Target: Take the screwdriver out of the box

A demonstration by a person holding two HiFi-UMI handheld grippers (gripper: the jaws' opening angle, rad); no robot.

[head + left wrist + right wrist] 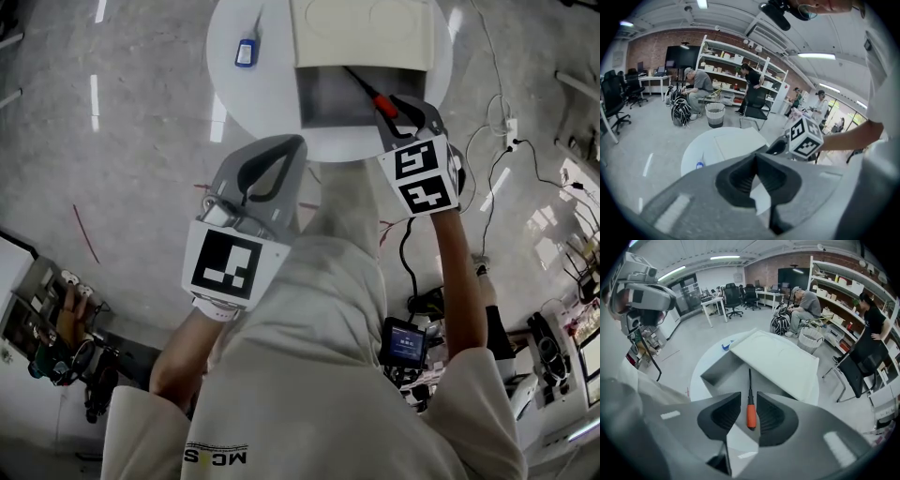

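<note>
The screwdriver (pixel 382 103), with a black shaft and an orange-red handle (pixel 751 416), lies in the open grey box (pixel 323 94) on the round white table (pixel 253 103). The box's white lid (pixel 366 28) is folded back on the far side. My right gripper (pixel 409 105) is over the box's near right corner and points steeply down. It is open, its jaws on either side of the handle with a gap on each side (pixel 749 397). My left gripper (pixel 289 145) is shut and holds nothing. It hangs off the table's near edge, left of the box (pixel 755 157).
A small blue object (pixel 246 52) lies on the table left of the box. Cables and a power strip (pixel 511 131) run over the floor at the right. Beyond the table are a black chair (pixel 754 105), a waste bin (pixel 715 114), shelves and several people.
</note>
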